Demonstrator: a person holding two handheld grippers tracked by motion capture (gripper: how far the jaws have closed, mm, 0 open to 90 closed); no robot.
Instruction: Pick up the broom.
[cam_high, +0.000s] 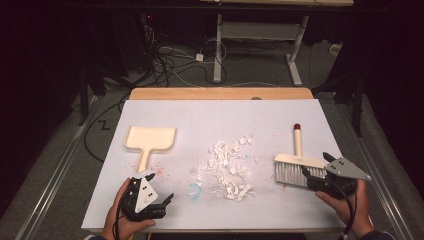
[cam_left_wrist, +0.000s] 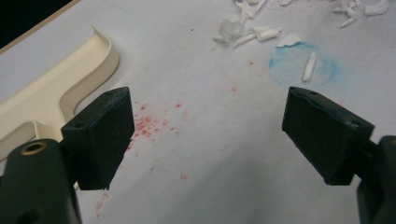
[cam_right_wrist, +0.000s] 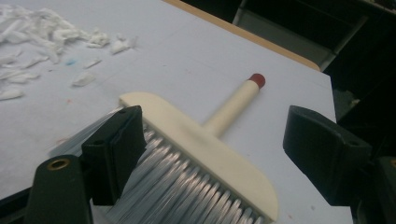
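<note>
Sweeping setup: brush (cam_high: 295, 167) lies flat at the tabletop's (cam_high: 210, 112) right, bristles toward the right gripper (cam_right_wrist: 212, 158), whose jaws stand wide astride the head, not gripping. Left gripper (cam_left_wrist: 205, 135), jaws wide and empty, sits near the dustpan (cam_high: 149, 140) handle. Paper scraps (cam_high: 227, 167) are piled between both tools, ready for collecting.

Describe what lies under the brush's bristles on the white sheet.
The brush lies flat on the white sheet, bristles toward the right tool. Faint red specks show at the bristle edge; anything beneath the bristles is covered.
</note>
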